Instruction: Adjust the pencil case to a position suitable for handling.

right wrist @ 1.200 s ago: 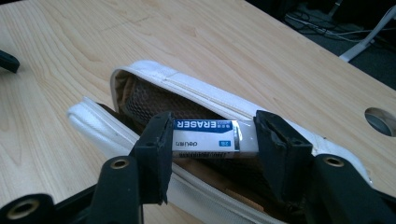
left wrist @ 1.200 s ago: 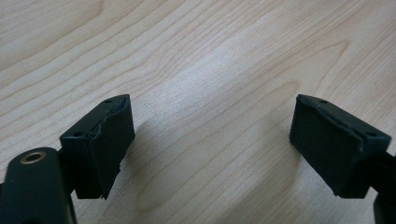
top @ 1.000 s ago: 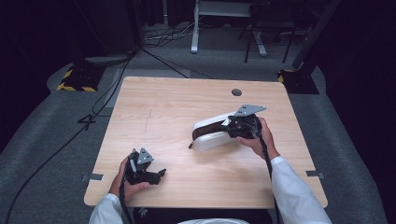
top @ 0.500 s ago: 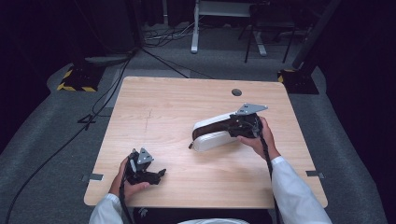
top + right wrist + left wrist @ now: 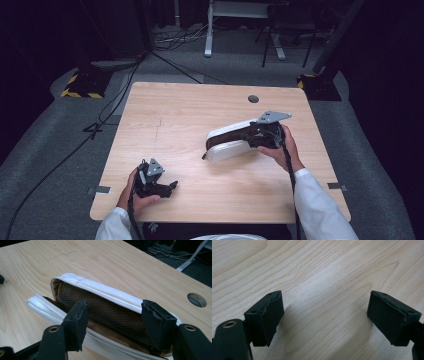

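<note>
On the table's (image 5: 165, 107) bare near-left corner, left tongs (image 5: 325, 317) gape; right tongs (image 5: 117, 322) spread inside the unzipped pouch (image 5: 227, 142).

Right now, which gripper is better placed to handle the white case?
Right. The right gripper is already at the open white case, jaws apart around its upper flap. The left gripper sits open over bare table, well away.

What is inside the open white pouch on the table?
The white pouch gapes open, showing a brown lining and dark mesh pocket. No loose contents are visible, but the depths beneath the mesh and behind the right gripper are hidden.
</note>
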`<state>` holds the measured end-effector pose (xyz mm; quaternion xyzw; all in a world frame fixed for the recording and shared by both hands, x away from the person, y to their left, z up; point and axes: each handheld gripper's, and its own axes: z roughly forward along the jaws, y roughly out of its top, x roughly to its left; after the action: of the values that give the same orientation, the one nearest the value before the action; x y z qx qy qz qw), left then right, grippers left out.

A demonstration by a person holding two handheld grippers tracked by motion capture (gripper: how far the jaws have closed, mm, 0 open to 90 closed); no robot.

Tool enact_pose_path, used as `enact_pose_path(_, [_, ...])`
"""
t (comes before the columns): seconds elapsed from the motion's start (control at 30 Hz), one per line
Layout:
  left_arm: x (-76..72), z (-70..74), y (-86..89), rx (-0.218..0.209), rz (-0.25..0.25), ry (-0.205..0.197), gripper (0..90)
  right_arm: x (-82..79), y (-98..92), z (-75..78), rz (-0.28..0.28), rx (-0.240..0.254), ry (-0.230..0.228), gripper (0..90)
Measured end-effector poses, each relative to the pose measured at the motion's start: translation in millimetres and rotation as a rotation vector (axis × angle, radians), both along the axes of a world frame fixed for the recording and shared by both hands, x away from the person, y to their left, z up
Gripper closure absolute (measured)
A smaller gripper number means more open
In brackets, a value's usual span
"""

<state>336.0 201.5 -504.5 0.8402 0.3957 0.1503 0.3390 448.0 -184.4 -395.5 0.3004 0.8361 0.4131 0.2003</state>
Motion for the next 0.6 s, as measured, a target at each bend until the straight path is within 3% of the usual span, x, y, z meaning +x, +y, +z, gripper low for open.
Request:
enact_pose_path(0.37, [1.7, 0.4, 0.6, 0.012, -0.013, -0.007, 14.4, -6.6, -9.6, 3.8, 0.011, -0.009, -0.023, 35.5])
enact_pose_path(0.6, [1.5, 0.2, 0.1, 0.004, -0.009, 0.0, 14.4, -17.6, -15.4, 6.5, 0.043, -0.055, -0.049, 34.0])
